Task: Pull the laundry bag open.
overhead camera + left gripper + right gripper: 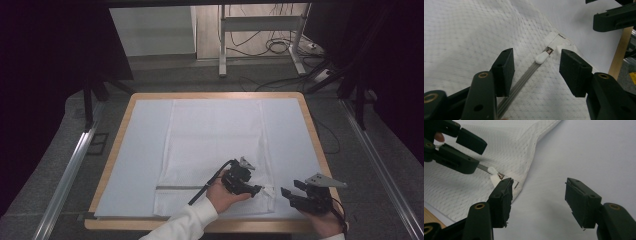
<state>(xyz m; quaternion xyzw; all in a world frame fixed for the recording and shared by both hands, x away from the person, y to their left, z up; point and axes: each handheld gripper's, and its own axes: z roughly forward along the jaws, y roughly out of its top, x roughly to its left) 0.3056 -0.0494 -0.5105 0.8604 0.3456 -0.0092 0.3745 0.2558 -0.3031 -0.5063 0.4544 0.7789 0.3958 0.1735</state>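
We find the white mesh bag (215, 150) flat on the worktop (112, 165), its zipper pull (541, 58) by the near right corner, both the left gripper (535, 72) and the right gripper (539, 201) with fingers spread wide and empty, so any zipping remains undone.

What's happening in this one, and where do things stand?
A person works two hand-held grippers over a white mesh bag laid flat on a pale sheet covering the table. The left gripper is open, its jaws either side of the white zipper pull at the end of the grey zipper near the bag's corner. The right gripper hovers open just beside that corner. Neither has gripped anything yet.
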